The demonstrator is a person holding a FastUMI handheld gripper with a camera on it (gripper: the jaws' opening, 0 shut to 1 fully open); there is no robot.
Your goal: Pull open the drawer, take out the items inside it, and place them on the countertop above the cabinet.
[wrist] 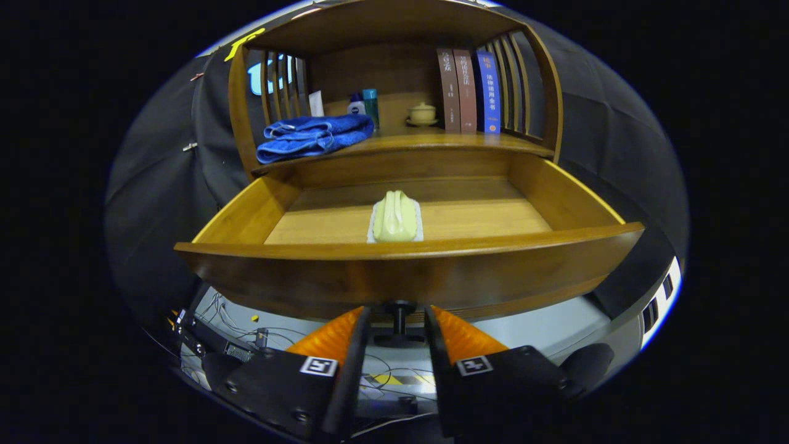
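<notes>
The drawer [407,271] is standing pulled far out of the wooden cabinet [394,37]. The gripper [399,314] is staying at the drawer's front, with its two fingers set on both sides of the dark knob [399,320]; whether they are pressing on it I cannot tell. Inside the drawer, a pale green tissue pack [395,216] is lying near the front edge, about the middle. On the countertop [431,143] above, a folded blue towel [313,135] is lying at the left edge, a small cup [422,113] is standing toward the back, and three books [468,91] are standing upright at the right.
</notes>
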